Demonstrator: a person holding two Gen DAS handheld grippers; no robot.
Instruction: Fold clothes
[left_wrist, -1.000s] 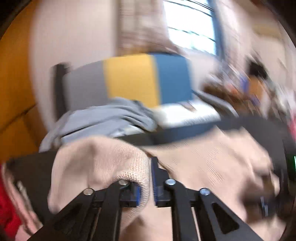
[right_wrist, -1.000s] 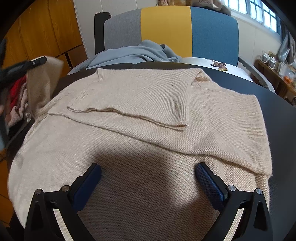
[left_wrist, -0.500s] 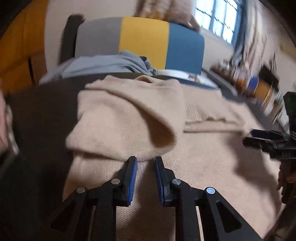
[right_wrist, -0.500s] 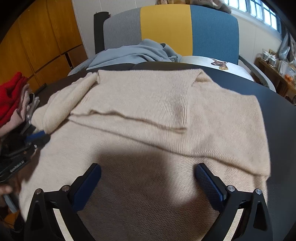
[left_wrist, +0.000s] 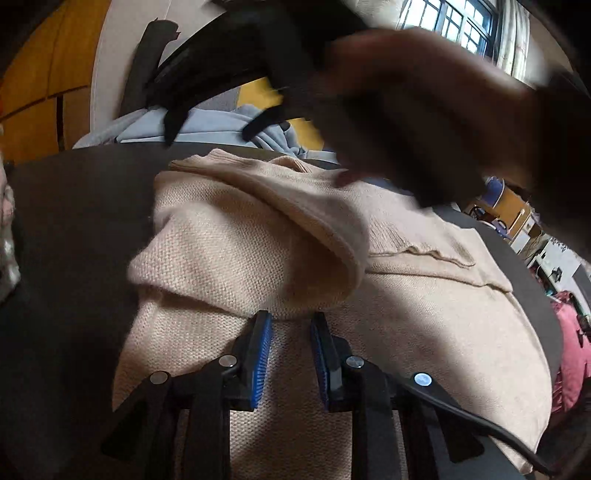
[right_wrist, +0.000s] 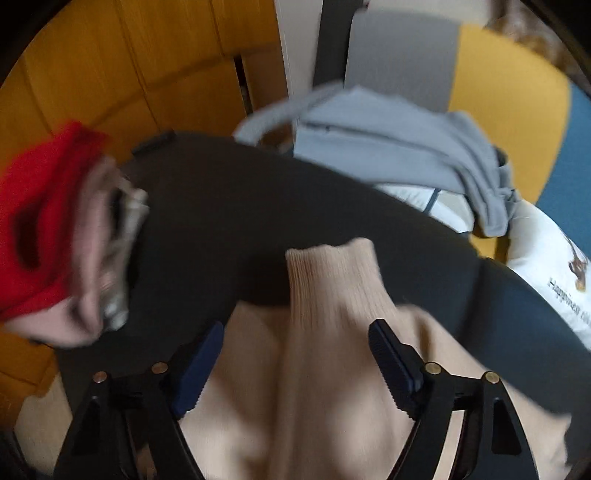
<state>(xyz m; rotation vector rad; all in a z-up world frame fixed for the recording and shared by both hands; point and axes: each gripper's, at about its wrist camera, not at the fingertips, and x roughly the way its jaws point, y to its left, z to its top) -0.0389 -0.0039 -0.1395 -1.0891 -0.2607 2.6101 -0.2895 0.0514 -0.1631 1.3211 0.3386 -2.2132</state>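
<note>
A beige knit sweater (left_wrist: 424, 332) is spread on the dark round table (left_wrist: 81, 229), with one sleeve (left_wrist: 251, 251) folded back over its body. My left gripper (left_wrist: 291, 326) hovers low over the sweater just short of the sleeve's fold. Its jaws are opening by a narrow gap and nothing is pinched between them. My right gripper (right_wrist: 299, 347) points down over the sweater's ribbed end (right_wrist: 328, 280) at the table's far side. Its jaws are wide and closing, with knit lying under them and the pads off it. A person's hand (left_wrist: 424, 110) holding it crosses the top of the left wrist view, blurred.
A pile of red and pale clothes (right_wrist: 37, 221) sits at the table's left edge. Behind the table a grey hoodie (right_wrist: 388, 147) and a printed white cushion (right_wrist: 546, 273) lie on a chair with a grey, yellow and blue back (right_wrist: 509, 92). Orange wooden panels (right_wrist: 129, 66) stand at the left.
My left gripper lowered the sleeve onto the sweater and let it go, its jaws now slightly apart. My right gripper swung from the near hem across to the far ribbed end and narrowed a little.
</note>
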